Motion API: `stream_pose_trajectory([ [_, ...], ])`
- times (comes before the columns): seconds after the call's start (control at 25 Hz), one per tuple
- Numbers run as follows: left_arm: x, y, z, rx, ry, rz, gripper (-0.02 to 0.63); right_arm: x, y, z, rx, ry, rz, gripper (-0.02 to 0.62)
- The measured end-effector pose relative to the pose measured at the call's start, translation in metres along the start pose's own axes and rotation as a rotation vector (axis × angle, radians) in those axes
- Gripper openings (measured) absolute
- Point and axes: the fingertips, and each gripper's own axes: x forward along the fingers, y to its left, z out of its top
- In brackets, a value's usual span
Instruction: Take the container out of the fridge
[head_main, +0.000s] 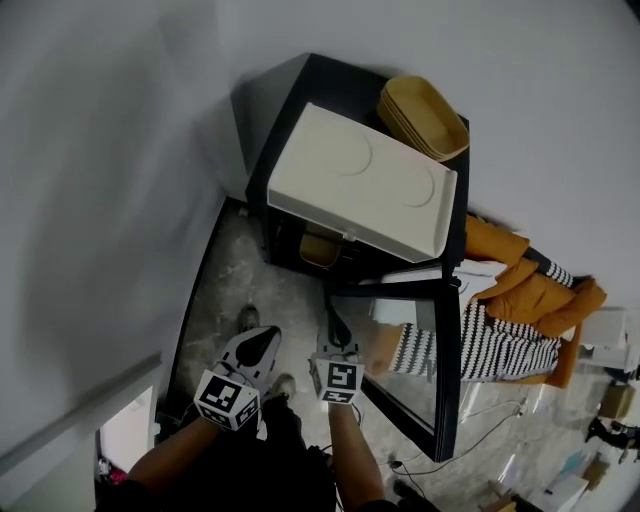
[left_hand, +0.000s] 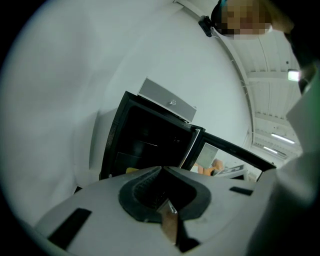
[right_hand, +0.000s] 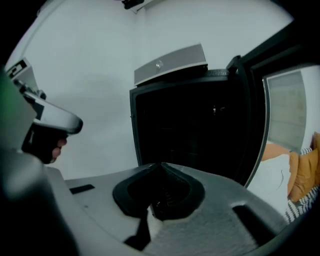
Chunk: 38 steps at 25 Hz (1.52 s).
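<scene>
A small black fridge (head_main: 300, 235) stands against the wall with its glass door (head_main: 425, 350) swung open to the right. On a shelf inside, a yellowish container (head_main: 320, 250) shows in the head view; a sliver of it (left_hand: 131, 170) peeks over the jaws in the left gripper view. My left gripper (head_main: 266, 338) and right gripper (head_main: 334, 322) hover side by side in front of the opening, apart from the fridge. Both are shut with nothing between the jaws. The fridge interior (right_hand: 195, 130) looks dark in the right gripper view, with no container visible there.
A white flat box (head_main: 360, 185) and stacked yellow trays (head_main: 425, 115) lie on top of the fridge. Orange and striped fabric (head_main: 510, 320) lies beyond the open door. Cables and small items litter the marbled floor (head_main: 270, 290) at the lower right. A grey wall runs along the left.
</scene>
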Motion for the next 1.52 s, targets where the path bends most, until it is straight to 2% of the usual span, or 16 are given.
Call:
stream_pose_trajectory([
  [0.56, 0.029, 0.026, 0.01, -0.016, -0.008, 0.004, 0.006, 0.083, -0.024, -0.071, -0.034, 0.123, 0.031, 0.0],
  [0.68, 0.035, 0.029, 0.008, -0.013, -0.021, -0.002, 0.006, 0.093, -0.025, -0.084, -0.072, 0.165, 0.034, 0.002],
  [0.8, 0.039, 0.03, 0.012, -0.01, -0.02, -0.001, 0.006, 0.103, -0.02, -0.098, -0.163, 0.23, 0.061, 0.028],
  [1.04, 0.046, 0.039, 0.015, 0.026, -0.025, 0.003, 0.006, 0.123, -0.014, -0.128, -0.503, 0.401, 0.113, 0.055],
  [1.2, 0.046, 0.048, 0.015, -0.003, -0.027, 0.022, 0.006, 0.134, -0.01, -0.149, -0.599, 0.486, 0.17, 0.064],
  [1.4, 0.05, 0.056, 0.019, 0.007, -0.036, 0.037, 0.006, 0.152, -0.022, -0.166, -0.792, 0.524, 0.163, 0.067],
  [1.52, 0.054, 0.061, 0.014, 0.011, -0.034, 0.048, 0.006, 0.158, -0.025, -0.167, -0.832, 0.538, 0.17, 0.079],
])
